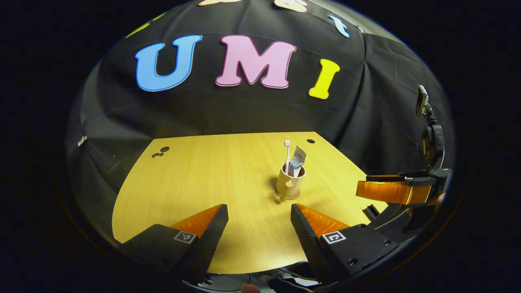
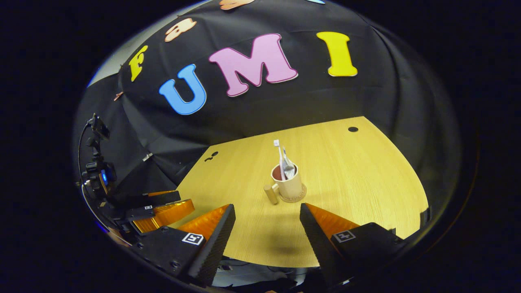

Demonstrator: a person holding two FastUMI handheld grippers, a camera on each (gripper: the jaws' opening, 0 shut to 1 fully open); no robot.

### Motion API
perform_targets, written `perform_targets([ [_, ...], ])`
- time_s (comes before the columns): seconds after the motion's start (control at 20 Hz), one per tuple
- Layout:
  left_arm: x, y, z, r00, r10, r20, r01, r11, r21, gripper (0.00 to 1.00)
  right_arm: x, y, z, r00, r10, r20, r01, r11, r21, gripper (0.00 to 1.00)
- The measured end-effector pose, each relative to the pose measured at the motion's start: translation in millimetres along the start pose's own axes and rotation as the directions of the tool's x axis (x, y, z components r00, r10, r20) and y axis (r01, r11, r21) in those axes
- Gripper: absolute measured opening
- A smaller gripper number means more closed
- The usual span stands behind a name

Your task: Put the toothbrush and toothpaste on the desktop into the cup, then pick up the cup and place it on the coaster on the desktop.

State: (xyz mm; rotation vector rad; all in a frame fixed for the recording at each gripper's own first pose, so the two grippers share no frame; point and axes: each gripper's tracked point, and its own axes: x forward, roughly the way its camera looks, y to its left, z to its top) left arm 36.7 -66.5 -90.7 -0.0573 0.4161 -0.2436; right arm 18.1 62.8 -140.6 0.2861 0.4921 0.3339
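A beige ceramic-looking cup with a side handle (image 1: 290, 183) stands mid-bench on a round cork-coloured coaster (image 2: 294, 197), holding a white toothbrush (image 1: 287, 154) and a small silver toothpaste tube (image 1: 297, 160). The left gripper (image 1: 259, 228) and right gripper (image 2: 268, 228) both gape, released, at six o'clock. The cup likely handles rigid and top-heavy; grasp the body or handle. The pale wooden bench (image 1: 195, 183) offers open room all round.

Left gripper (image 1: 259, 228), lower part of left gripper view: two wedge fingers w/ ribbed inner faces, on black blocks w/ small screw holes, each w/ a square black-and-white marker tag. Right gripper (image 2: 267, 230), bottom of right gripper view: same build, same tags. Cables under both.
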Motion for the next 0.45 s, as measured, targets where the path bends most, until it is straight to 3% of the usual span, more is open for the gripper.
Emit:
perform_targets([
  [0.2, -15.8, 21.7, -3.7, 0.995, 0.100, 0.005, -0.099, 0.990, -0.097, 0.96, 9.1, 14.4, 10.2, 0.999, 0.032, 0.014, -0.030, 0.995, -0.094, 0.98],
  [0.3, -22.3, 28.2, -1.8, 0.988, 0.152, 0.012, -0.149, 0.979, -0.136, 0.97, 9.6, 13.2, 9.8, 0.999, 0.033, -0.008, -0.034, 0.996, -0.082, 0.98],
  [0.45, -26.3, 25.3, -1.9, 0.985, 0.168, 0.037, -0.160, 0.974, -0.160, 0.97, 19.4, 7.7, 15.2, 0.999, 0.025, -0.034, -0.027, 0.998, -0.052, 0.98],
])
